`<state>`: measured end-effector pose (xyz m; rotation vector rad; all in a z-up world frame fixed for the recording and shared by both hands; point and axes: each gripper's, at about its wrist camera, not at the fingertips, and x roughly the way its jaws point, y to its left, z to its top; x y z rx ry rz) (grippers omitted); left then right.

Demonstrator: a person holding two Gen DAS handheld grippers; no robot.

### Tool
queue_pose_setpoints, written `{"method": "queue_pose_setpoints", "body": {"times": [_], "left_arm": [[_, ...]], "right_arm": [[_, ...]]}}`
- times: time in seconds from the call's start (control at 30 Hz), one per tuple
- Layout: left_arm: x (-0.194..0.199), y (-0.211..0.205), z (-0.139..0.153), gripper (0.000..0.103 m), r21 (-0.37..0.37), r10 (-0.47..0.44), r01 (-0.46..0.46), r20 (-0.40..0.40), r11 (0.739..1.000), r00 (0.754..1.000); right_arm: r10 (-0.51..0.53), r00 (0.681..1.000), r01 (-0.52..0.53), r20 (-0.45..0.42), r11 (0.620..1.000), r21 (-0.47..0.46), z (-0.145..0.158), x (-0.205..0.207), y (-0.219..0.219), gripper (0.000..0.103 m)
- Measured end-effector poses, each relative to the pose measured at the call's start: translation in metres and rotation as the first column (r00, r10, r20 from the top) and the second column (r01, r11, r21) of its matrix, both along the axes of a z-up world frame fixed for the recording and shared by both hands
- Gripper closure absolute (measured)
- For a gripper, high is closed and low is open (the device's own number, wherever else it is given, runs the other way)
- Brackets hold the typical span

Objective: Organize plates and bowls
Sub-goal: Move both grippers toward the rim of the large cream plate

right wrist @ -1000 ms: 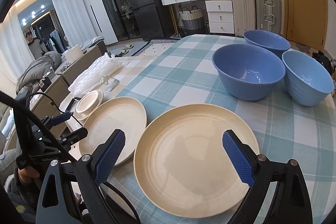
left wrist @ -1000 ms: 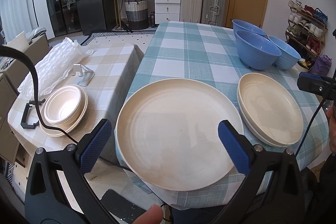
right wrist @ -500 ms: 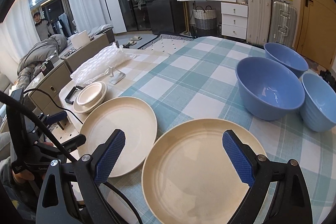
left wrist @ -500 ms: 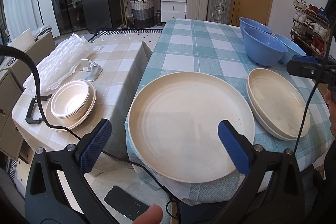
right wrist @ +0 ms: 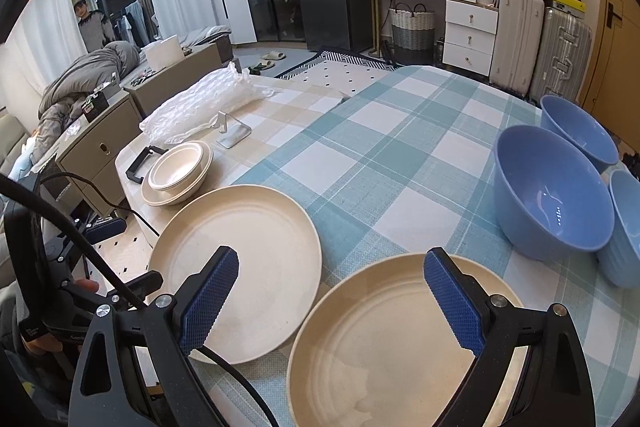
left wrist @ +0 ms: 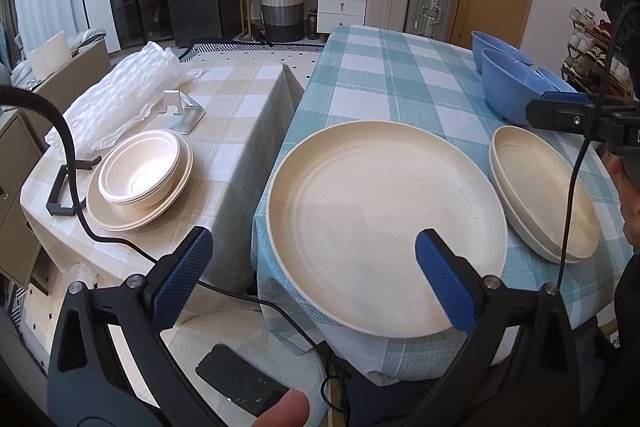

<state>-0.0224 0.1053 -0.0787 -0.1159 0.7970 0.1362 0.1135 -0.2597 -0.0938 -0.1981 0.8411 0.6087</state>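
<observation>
Both grippers withdrawn, fingers [left wrist: 182,283] wide (nothing held)

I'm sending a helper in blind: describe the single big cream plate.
On the teal checked table, at the near edge closest to the beige table, lies the large cream plate. It is flat and single, unlike the deeper stacked cream dishes beside it.

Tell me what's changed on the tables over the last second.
Both grippers pulled back from the table and rose a little: left gripper and right gripper, both open and empty. Nothing was grabbed or released. The big plate, the stacked plates, the blue bowls and the small bowl stack stayed put.
</observation>
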Motion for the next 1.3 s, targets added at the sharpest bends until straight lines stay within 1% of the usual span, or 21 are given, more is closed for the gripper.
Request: {"method": "queue_pose_setpoints", "body": {"times": [0.37, 0.63, 1.13, 1.3], "left_arm": [[-0.001, 0.005, -0.01, 0.002, -0.022, 0.003, -0.003, -0.017, 1.0, 1.0], [0.002, 0.008, -0.02, 0.002, -0.041, 0.006, -0.008, -0.043, 0.999, 0.999], [0.007, 0.012, -0.029, 0.002, -0.085, 0.013, -0.018, -0.056, 0.996, 0.998], [0.007, 0.017, -0.031, 0.003, -0.13, 0.019, -0.026, -0.056, 0.991, 0.998]], "right_arm": [[0.043, 0.999, -0.044, -0.027, 0.998, -0.052, -0.014, 0.013, 0.025, 0.008], [0.062, 0.997, -0.066, -0.048, 0.994, -0.091, -0.026, 0.02, 0.034, 0.008], [0.1, 0.99, -0.114, -0.097, 0.982, -0.148, -0.047, 0.03, 0.049, 0.008], [0.117, 0.986, -0.135, -0.116, 0.978, -0.16, -0.052, 0.034, 0.055, 0.008]]}}
